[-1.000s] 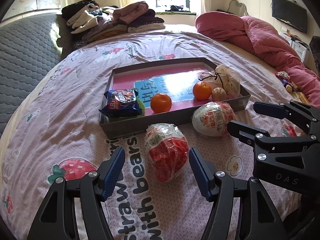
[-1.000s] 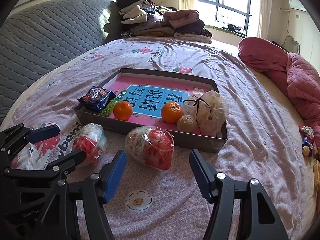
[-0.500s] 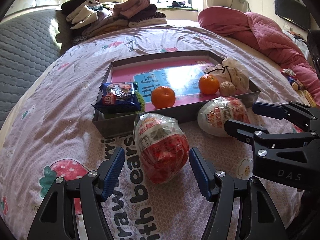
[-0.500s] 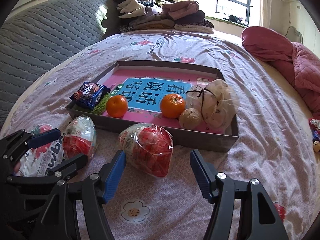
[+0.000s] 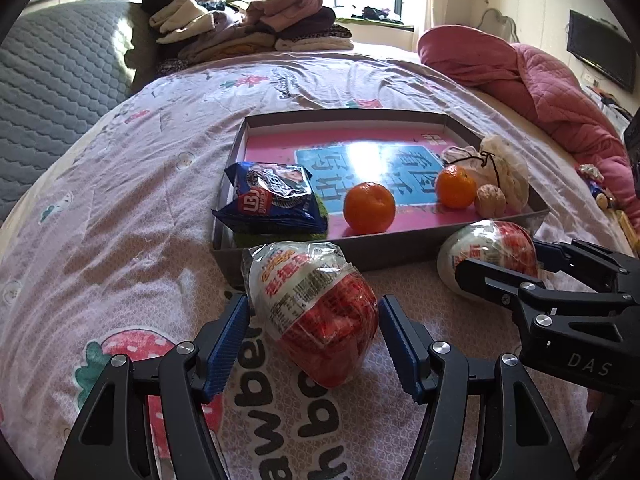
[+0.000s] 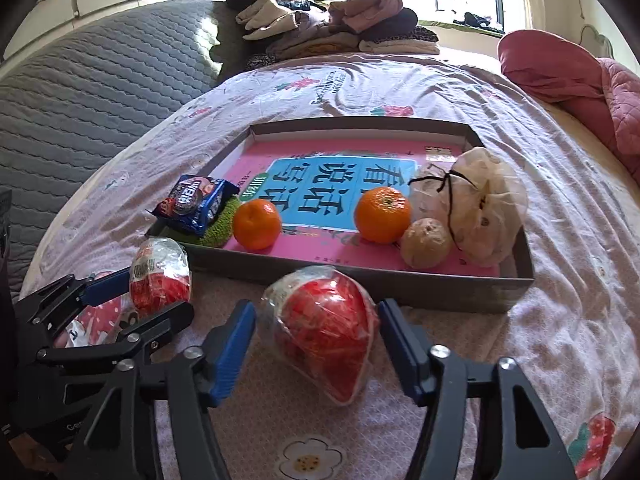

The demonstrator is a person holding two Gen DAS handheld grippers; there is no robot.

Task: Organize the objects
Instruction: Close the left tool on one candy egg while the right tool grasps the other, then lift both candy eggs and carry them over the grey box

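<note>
guessing the main risk sits right at the near end: each wrapped snack egg is a slick, rounded bundle in crinkly plastic lying on a soft bedsheet, so a pinch that lands off-centre could squirt it sideways or just grab loose film.

left gripper has its jaws wide with the left egg pack between them; the blue pads look just clear of the wrap, not pressing yet. right gripper is closing its jaws around the right egg pack, which also lies on the sheet between them with a gap showing on both sides. the two tools sit near each other, so a bump between them looks possible if both lift at once.

both packs lie just outside the near wall of the cardboard box tray, the left one by its near left corner. if a lift is too low, the pack could catch that wall and shove the whole tray, and the oranges inside would likely roll.

counting, near to far:
- egg packs: 2, both outside the tray
- oranges: 2, one left of centre, one right of centre
- blue cookie packet: 1, near left corner, on a green scrubby thing
- pale peeled-looking fruit: 1
- tied white bag: 1, near right corner
- pile of folded clothes: 1, far end of the bed
</note>
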